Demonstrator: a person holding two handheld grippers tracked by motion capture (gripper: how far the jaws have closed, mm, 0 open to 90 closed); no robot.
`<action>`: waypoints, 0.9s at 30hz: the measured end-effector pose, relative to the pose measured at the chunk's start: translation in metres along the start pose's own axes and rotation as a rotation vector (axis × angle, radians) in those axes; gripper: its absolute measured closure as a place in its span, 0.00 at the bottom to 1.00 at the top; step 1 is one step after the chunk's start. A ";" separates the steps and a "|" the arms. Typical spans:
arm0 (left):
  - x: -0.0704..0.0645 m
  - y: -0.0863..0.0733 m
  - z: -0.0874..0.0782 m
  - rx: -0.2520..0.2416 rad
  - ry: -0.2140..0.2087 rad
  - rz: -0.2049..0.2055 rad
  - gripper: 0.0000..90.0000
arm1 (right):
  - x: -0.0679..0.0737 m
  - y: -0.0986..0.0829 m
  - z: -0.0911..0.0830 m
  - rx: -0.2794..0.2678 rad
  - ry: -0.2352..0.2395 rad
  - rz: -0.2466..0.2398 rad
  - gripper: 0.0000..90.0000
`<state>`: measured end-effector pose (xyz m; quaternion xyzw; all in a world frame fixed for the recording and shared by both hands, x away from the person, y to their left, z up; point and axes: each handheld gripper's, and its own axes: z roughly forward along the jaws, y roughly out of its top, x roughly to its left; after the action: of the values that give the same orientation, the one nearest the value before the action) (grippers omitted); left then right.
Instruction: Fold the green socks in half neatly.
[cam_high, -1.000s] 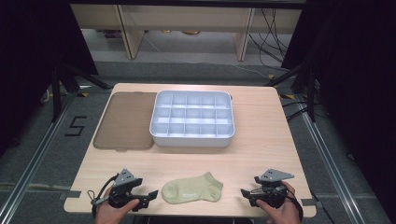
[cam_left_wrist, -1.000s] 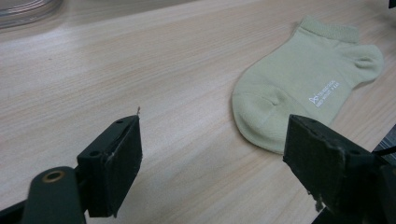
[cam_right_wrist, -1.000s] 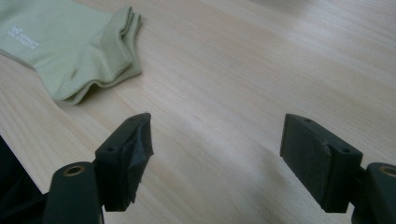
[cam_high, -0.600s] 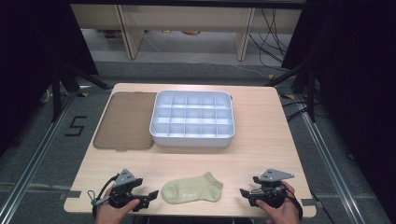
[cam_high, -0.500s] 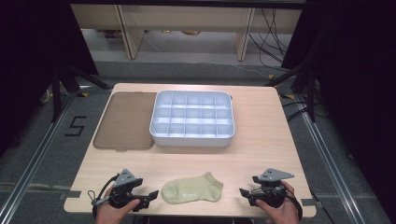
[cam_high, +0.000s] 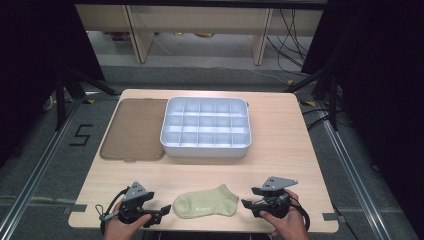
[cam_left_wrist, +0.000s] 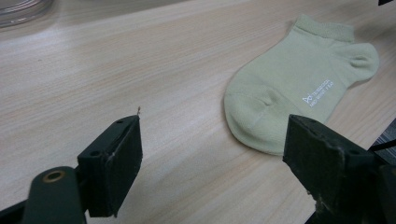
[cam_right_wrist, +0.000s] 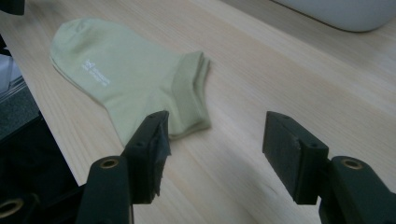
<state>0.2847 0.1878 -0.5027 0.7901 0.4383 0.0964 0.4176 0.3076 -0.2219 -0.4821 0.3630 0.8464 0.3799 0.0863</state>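
Observation:
A pale green ankle sock (cam_high: 205, 201) lies flat near the table's front edge, toe to the left and cuff to the right. My left gripper (cam_high: 162, 210) rests on the table just left of the toe, open, with nothing between its jaws. In the left gripper view the sock (cam_left_wrist: 299, 79) lies ahead and to the right of the open left gripper (cam_left_wrist: 212, 170). My right gripper (cam_high: 246, 202) sits just right of the cuff, open and holding nothing. In the right gripper view the sock (cam_right_wrist: 126, 74) lies ahead and left of the right gripper (cam_right_wrist: 215, 158), its cuff near the left jaw.
A white tray (cam_high: 206, 148) divided into several small compartments stands at the table's middle back. A brown flat lid or mat (cam_high: 134, 130) lies to its left. Bare wood stretches between the tray and the sock. The table's front edge runs just below both hands.

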 end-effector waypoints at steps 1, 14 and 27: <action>0.000 0.000 0.000 0.003 -0.005 0.001 0.21 | 0.002 0.004 0.006 0.007 0.004 -0.010 0.49; -0.002 0.000 0.002 0.008 -0.001 -0.002 0.22 | 0.012 0.018 0.033 0.076 0.013 -0.049 0.59; -0.014 0.007 0.019 0.037 -0.033 0.016 0.31 | 0.013 0.022 0.039 0.079 0.003 -0.085 0.60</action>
<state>0.2902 0.1644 -0.5064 0.8026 0.4269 0.0783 0.4092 0.3264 -0.1803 -0.4916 0.3291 0.8757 0.3427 0.0865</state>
